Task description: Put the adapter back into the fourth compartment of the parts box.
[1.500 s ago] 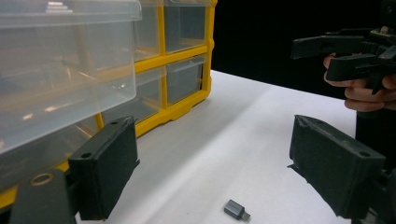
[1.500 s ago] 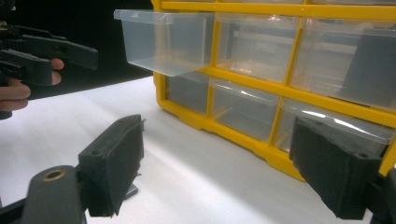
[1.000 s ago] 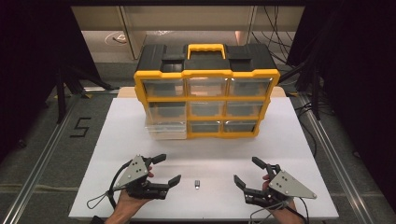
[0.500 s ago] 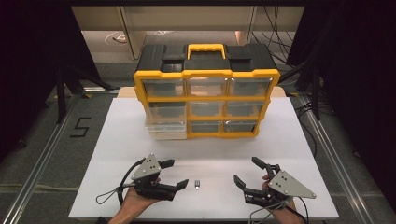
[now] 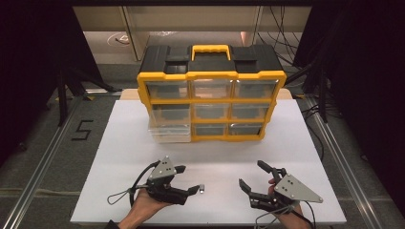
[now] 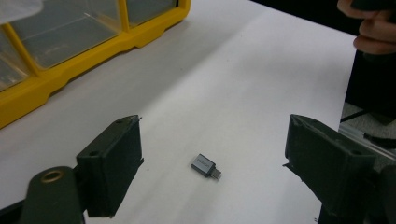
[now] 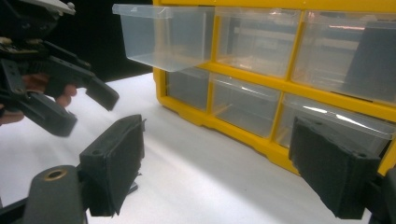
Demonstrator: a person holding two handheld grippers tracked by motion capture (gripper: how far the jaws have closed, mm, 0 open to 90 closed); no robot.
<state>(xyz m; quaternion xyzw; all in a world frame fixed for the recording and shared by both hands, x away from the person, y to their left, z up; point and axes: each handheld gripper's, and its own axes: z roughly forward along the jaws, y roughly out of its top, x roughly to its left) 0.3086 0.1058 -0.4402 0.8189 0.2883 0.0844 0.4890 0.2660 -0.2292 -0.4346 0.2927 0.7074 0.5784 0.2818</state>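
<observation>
1. A small grey metal adapter plug (image 6: 205,165) is seen lying flat on the white table (image 5: 119,143), well in front of the yellow-framed drawer cabinet with clear plastic drawers (image 5: 211,102) and nearer to the table's front edge than to the cabinet.
2. The left tongs (image 5: 187,180) are held wide open in front of the cabinet, with the adapter plug just beyond their tips in the high view.
3. In the left gripper view the plug is shown on the table between the two black jaws, clear of both; nothing is gripped or touched by these tongs.
4. The right tongs (image 5: 253,175) are likewise spread wide, well to the right of the plug and well in front of the cabinet, and nothing is held by them.
5. In the right gripper view bare table is seen between its jaws, with the cabinet's lower drawers beyond.
6. One clear plastic drawer (image 7: 163,35) in the cabinet's left column is seen pulled out from the frame; the other drawers are pushed in.
7. The person's left hand (image 5: 143,207) is wrapped under the left tongs at the table's front edge.
</observation>
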